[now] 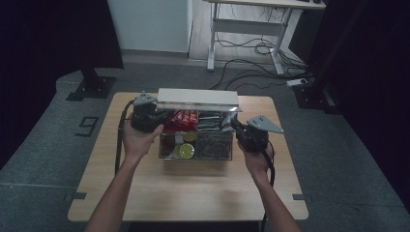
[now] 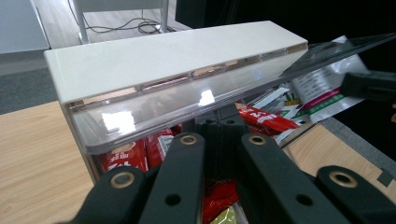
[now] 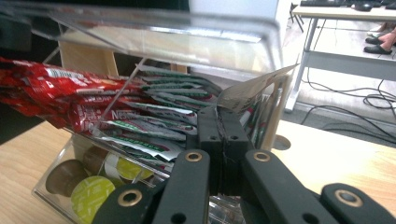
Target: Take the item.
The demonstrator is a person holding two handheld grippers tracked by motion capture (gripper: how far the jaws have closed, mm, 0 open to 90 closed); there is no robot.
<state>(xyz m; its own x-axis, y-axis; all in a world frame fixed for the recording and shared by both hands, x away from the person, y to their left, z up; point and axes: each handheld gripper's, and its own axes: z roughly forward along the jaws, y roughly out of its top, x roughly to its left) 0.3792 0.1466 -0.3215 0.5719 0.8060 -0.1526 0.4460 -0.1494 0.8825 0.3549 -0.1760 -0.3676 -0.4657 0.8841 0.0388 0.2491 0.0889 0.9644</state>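
- "Nes…", the start of a brand name in white letters, is read on a red sachet (image 3: 95, 112) in the clear box (image 3: 60, 196).
- A sign like "9" is marked on the floor (image 1: 87, 126).
- Print on the other sachets (image 2: 322, 95) is too blurred to be read.

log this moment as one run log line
scene: clear organizer box, lid raised | left gripper: shut, at box's left end | right gripper: shut on grey sachet | inside: red sachets, capsules
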